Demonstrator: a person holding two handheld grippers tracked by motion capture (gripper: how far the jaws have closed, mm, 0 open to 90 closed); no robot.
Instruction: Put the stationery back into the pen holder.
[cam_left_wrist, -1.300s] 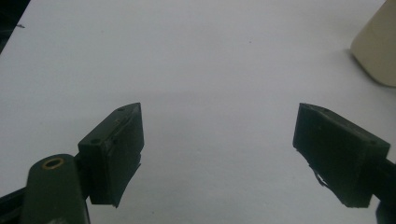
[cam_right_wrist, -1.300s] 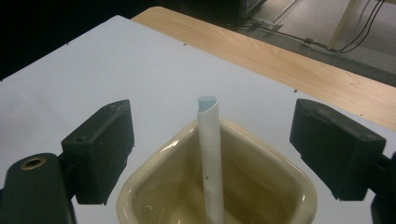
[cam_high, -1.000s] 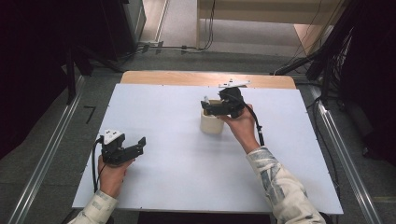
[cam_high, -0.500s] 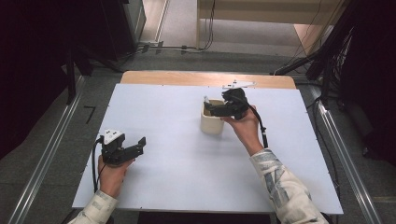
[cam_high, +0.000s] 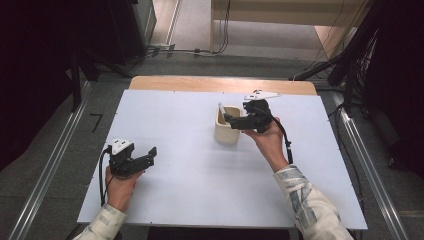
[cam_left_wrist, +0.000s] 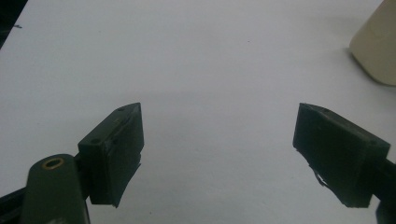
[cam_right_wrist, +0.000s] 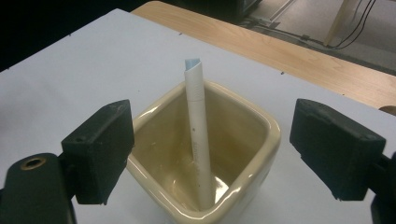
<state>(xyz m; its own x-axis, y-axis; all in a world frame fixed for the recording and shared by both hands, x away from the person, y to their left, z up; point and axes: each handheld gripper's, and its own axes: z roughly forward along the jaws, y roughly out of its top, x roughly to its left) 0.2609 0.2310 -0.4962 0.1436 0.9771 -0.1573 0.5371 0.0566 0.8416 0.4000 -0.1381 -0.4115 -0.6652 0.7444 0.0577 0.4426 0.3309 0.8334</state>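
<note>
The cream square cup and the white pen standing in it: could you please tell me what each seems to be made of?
The cream square cup looks like glazed ceramic: thick rounded rim, glossy highlights. The white pen appears to be matte plastic, with faint print along its barrel.

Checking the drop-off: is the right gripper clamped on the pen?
No, the right gripper is open, jaws apart either side of the pen standing in the cup.

Both grippers, left gripper and right gripper, are black with grey top plates and black cables; sleeves are pale and patterned.
</note>
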